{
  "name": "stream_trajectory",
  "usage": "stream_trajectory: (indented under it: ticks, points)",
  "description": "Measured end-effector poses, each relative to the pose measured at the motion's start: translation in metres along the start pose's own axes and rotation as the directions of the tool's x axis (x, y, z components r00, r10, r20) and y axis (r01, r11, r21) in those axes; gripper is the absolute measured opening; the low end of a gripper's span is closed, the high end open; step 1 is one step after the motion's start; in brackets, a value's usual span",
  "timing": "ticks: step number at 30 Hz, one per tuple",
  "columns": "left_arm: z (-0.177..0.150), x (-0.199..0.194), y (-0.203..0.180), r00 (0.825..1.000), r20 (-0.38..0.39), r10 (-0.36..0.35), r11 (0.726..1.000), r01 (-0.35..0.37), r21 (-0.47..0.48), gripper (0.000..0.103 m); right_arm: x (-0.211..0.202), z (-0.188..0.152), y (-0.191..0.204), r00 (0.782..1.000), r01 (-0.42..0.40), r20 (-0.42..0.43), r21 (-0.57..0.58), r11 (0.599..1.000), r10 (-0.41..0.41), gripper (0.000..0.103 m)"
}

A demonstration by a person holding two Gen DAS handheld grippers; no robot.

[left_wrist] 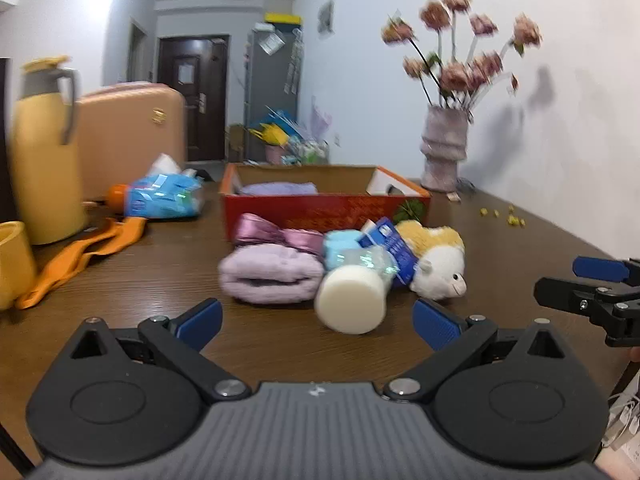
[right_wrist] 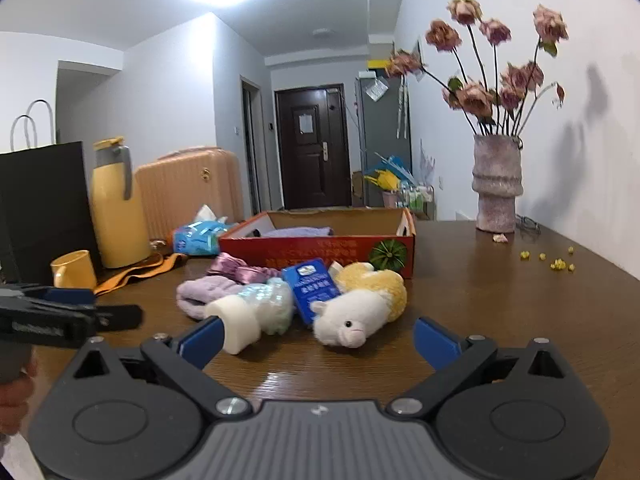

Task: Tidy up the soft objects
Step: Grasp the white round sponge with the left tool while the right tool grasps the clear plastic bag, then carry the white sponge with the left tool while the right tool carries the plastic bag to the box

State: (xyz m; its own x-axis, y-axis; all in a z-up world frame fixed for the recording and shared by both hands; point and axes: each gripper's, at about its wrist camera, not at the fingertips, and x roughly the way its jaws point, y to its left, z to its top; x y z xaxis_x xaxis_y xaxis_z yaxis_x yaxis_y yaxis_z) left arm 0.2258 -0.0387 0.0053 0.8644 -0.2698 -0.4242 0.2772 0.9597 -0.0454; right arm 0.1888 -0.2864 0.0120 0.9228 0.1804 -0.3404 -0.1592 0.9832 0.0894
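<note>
I am working over a dark brown wood-grain table (right_wrist: 500, 300) in a white-walled room, with a dark door (right_wrist: 310, 146) at the far end of a corridor and a peach suitcase (right_wrist: 188, 192) standing behind the table. A red cardboard box (right_wrist: 320, 246) sits mid-table, open-topped, with a lilac folded cloth (right_wrist: 298, 232) inside it; its front wall carries gold print too blurred to read and a green melon picture at the right corner. The soft objects lie in a cluster just in front of the box: a lilac rolled towel (left_wrist: 270, 274), a pink satin bow (left_wrist: 276, 234) behind it, a white foam cylinder (left_wrist: 352, 300) in crinkled clear wrap, a blue packet (right_wrist: 312, 286) (white lettering, not legible), and a white-and-yellow plush animal (right_wrist: 360, 308). The cylinder's long axis runs front to back, flat end toward the left wrist camera; the plush lies on its side, snout toward the grippers. The left gripper (left_wrist: 318, 320) hovers low over the table with jaws spread wide and nothing between them. The right gripper (right_wrist: 318, 338) is likewise spread wide and empty, the plush just ahead. A yellow thermos (right_wrist: 116, 208), yellow mug (right_wrist: 74, 270) and vase of dried pink flowers (right_wrist: 498, 184) stand at the margins.
</note>
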Motion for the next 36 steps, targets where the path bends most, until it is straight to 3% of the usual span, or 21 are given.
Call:
stream_trajectory:
  ticks: [8, 10, 11, 12, 15, 19, 22, 24, 25, 30, 36]
  points:
    - [0.009, 0.075, -0.02, 0.996, -0.068, -0.058, 0.998, 0.057, -0.005, 0.1, 0.049, 0.008, -0.023, 0.998, 0.018, -0.065, 0.011, 1.0, -0.017, 0.091]
    - [0.009, 0.083, -0.019, 0.996, -0.071, -0.06, 0.998, 0.06, 0.002, 0.078, 0.063, 0.012, -0.025, 0.997, 0.0, -0.071, 0.026, 1.0, 0.002, 0.088]
    - [0.008, 0.087, -0.017, 0.995, -0.077, -0.06, 0.998, 0.061, 0.009, 0.049, 0.071, 0.015, -0.024, 0.997, -0.013, -0.076, 0.034, 0.999, 0.016, 0.088]
    - [0.009, 0.089, -0.015, 0.994, -0.085, -0.062, 0.998, 0.063, 0.011, 0.046, 0.079, 0.017, -0.022, 0.996, -0.026, -0.08, 0.036, 0.999, 0.029, 0.088]
    - [0.008, 0.083, -0.001, 0.995, -0.078, -0.066, 0.998, 0.067, 0.005, 0.045, 0.101, 0.02, -0.01, 0.993, -0.072, -0.093, 0.032, 0.997, 0.075, 0.085]
    - [0.008, 0.067, 0.024, 0.996, -0.087, -0.023, 0.999, 0.019, -0.044, 0.044, 0.14, 0.024, 0.018, 0.978, -0.155, -0.143, 0.003, 0.988, 0.153, 0.08]
    - [0.011, 0.052, 0.043, 0.998, -0.062, 0.001, 0.996, -0.006, -0.086, 0.044, 0.166, 0.024, 0.044, 0.969, -0.175, -0.186, -0.052, 0.983, 0.163, 0.068]
    - [0.015, 0.045, 0.051, 0.998, -0.049, 0.031, 0.995, -0.035, -0.089, 0.044, 0.179, 0.023, 0.054, 0.962, -0.175, -0.22, -0.054, 0.983, 0.16, 0.043]
    - [0.016, 0.043, 0.054, 0.998, -0.045, 0.041, 0.995, -0.045, -0.09, 0.044, 0.184, 0.022, 0.058, 0.96, -0.175, -0.23, -0.05, 0.983, 0.159, 0.04]
    - [0.018, 0.033, 0.057, 0.998, -0.037, 0.05, 0.994, -0.054, -0.096, 0.044, 0.173, 0.02, 0.063, 0.957, -0.197, -0.229, -0.052, 0.979, 0.18, 0.023]
    - [0.024, 0.015, 0.037, 1.0, 0.007, -0.004, 0.997, 0.004, -0.078, 0.044, 0.123, 0.025, 0.046, 0.969, -0.183, -0.179, -0.041, 0.982, 0.173, 0.022]
